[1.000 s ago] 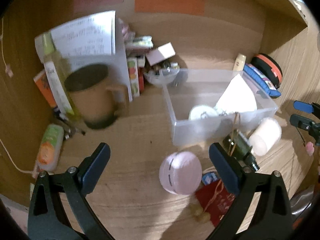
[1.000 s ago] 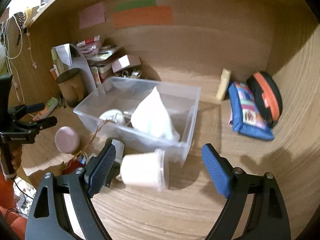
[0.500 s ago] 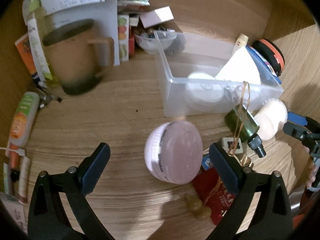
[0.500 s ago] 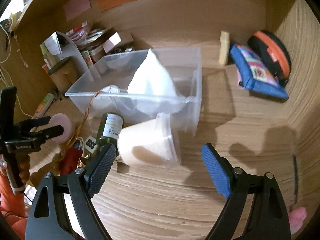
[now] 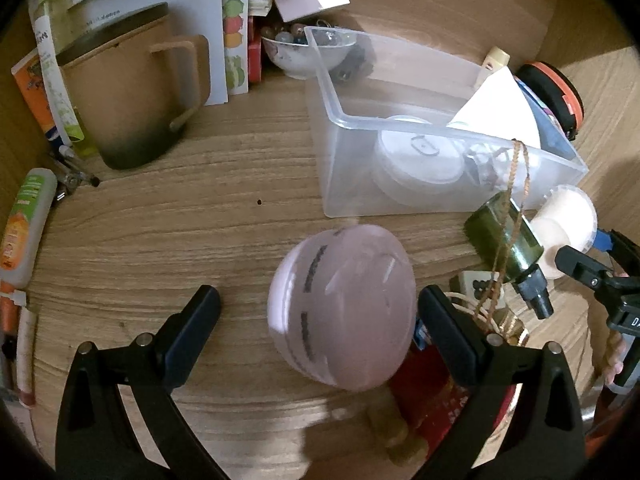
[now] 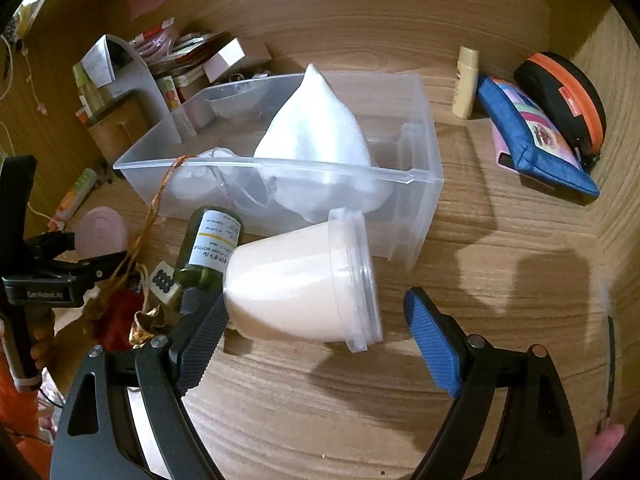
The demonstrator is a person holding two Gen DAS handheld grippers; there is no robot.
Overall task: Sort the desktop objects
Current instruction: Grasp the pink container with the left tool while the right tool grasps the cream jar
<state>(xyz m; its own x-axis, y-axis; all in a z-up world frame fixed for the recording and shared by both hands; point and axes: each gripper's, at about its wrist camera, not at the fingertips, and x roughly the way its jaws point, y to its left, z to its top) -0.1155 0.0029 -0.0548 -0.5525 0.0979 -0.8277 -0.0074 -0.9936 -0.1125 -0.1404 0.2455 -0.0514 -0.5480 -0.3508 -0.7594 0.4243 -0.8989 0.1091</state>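
Desktop clutter, strewn on a wooden desk (image 5: pixel 168 216) in front of a clear plastic storage bin (image 6: pixel 424 184), likely the sorting destination. Already holding a white cone-shaped cloth item (image 6: pixel 316 136) and a round white case (image 5: pixel 416 160). Left gripper (image 5: pixel 316 316) spread wide, straddling a round lilac macaron-shaped case (image 5: pixel 344 308) tipped up on edge, dark slots along its seam; right pad close beside it, contact hard to judge through blur. Right gripper (image 6: pixel 312 328) likewise wide, bracketing a translucent lidded tub of creamy white contents (image 6: pixel 304 280), lying on its side with lid toward the bin; black left pad at or just under its base, blue pad apart. Both tools angled downward, apparently for simultaneous pickups. Beside the tub, a dark green glass bottle with white label (image 6: pixel 208 248), also lying down, a brown cord (image 5: pixel 516 208) looped over it.
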